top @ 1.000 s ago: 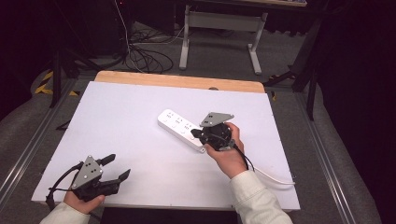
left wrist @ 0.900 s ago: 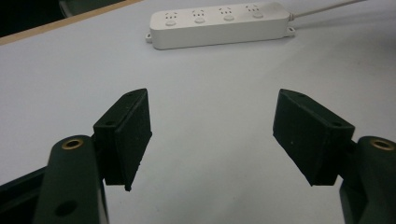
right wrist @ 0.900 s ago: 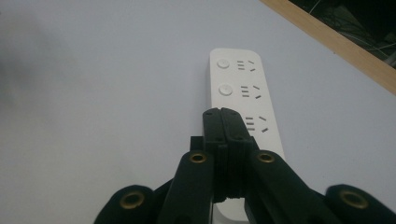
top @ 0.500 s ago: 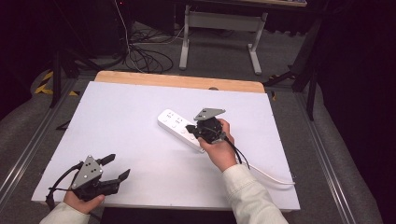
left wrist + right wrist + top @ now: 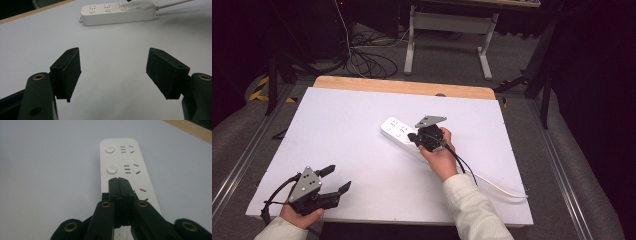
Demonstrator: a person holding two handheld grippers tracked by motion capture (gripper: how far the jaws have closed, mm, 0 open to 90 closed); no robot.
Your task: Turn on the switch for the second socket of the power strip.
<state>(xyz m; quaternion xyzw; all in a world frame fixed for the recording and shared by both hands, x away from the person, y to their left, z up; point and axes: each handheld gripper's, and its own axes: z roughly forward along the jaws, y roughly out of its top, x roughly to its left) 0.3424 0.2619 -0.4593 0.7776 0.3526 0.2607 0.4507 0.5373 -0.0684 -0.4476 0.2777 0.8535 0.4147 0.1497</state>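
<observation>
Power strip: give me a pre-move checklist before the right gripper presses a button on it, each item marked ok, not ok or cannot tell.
1. Right gripper jaws closed together into one tip for pressing: ok.
2. Tip over the power strip, lined up with its row of round buttons: ok.
3. Tip already touching a button: cannot tell; the jaws hide the spot beneath them.
4. Power strip lying flat on the white table, sockets facing up: ok.
5. Left gripper open and resting near the table's near edge, well away from the strip: ok.
6. Strip's cord free of the right hand: cannot tell; it runs close beside the forearm.
</observation>
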